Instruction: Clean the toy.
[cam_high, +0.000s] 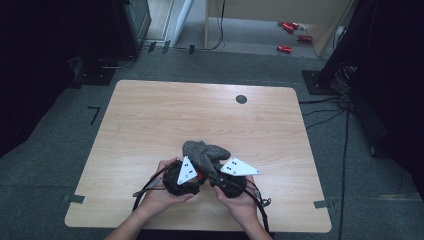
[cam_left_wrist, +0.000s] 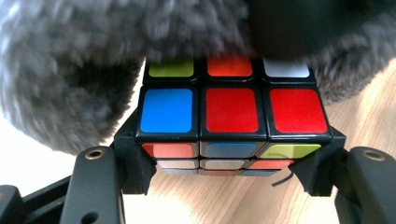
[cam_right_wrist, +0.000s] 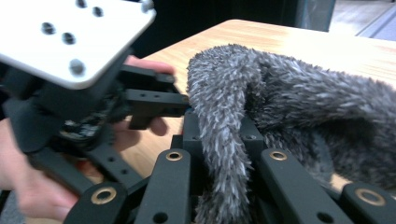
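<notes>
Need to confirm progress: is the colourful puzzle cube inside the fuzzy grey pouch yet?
Partly in: the colourful puzzle cube has its far edge under the fuzzy grey pouch.

Cube (cam_left_wrist: 231, 109): black-framed puzzle cube with scrambled stickers (blue, red, green, orange, white), held level just above the wooden tabletop, its far edge under the pouch. Pouch (cam_high: 205, 152): grey, fuzzy fabric, its mouth edge raised and bunched, draped over the cube's far side, near the table's front edge, centre.
</notes>
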